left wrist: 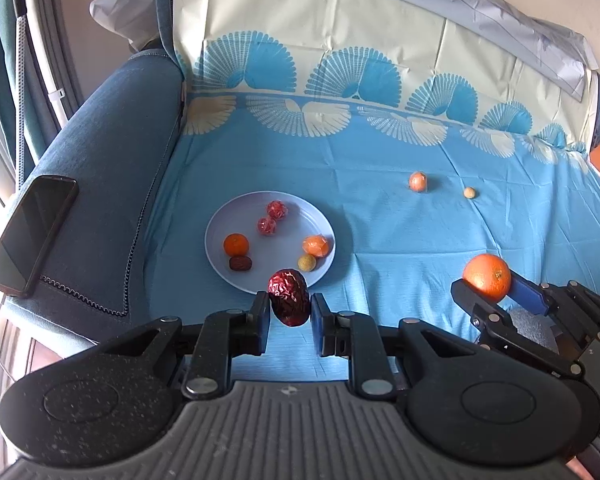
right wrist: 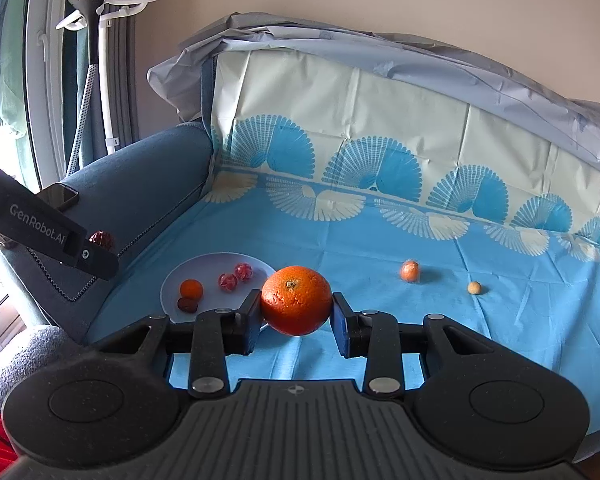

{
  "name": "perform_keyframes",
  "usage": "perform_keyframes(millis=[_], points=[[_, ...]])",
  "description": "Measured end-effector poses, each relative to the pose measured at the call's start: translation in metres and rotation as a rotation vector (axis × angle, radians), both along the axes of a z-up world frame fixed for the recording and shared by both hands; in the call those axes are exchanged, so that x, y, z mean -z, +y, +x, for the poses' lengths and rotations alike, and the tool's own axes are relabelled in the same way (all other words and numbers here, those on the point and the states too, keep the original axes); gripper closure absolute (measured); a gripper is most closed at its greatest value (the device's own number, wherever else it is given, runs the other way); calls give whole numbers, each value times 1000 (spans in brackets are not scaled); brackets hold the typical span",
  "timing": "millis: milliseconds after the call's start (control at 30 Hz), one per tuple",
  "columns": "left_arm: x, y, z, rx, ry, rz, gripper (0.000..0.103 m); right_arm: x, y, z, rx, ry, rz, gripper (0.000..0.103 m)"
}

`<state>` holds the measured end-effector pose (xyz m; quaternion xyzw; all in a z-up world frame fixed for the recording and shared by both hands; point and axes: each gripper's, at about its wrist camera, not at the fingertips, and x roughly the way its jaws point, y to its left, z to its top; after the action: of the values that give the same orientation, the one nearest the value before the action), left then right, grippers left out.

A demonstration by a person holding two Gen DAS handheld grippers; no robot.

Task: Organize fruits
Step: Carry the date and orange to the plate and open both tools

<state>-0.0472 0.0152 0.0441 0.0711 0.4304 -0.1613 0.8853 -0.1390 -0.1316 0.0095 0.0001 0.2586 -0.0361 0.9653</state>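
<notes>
My left gripper (left wrist: 290, 304) is shut on a wrinkled red date (left wrist: 289, 297), held above the near rim of the pale plate (left wrist: 220, 224). The plate holds several fruits: two wrapped red ones (left wrist: 272, 218), a small orange (left wrist: 236, 244), a dark date (left wrist: 241, 263), a wrapped orange piece (left wrist: 317, 245) and a small yellow ball (left wrist: 306, 262). My right gripper (right wrist: 296, 308) is shut on a large orange (right wrist: 296, 300), held above the cloth right of the plate (right wrist: 172, 292); it also shows in the left wrist view (left wrist: 487, 274).
A wrapped orange fruit (left wrist: 418, 181) and a small tan ball (left wrist: 469, 192) lie on the blue cloth (left wrist: 380, 220) at the far right. A black phone (left wrist: 28, 232) rests on the sofa armrest at left. The sofa back rises behind.
</notes>
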Motion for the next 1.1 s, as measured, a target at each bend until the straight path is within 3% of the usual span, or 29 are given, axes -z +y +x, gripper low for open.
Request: perform_keyframes(millis=[633, 1100], points=[[12, 25, 41, -76, 38, -32, 80, 13, 7, 22, -44, 53, -22, 65], [50, 15, 111, -84, 105, -60, 80, 38, 24, 102, -121, 120, -1, 65]])
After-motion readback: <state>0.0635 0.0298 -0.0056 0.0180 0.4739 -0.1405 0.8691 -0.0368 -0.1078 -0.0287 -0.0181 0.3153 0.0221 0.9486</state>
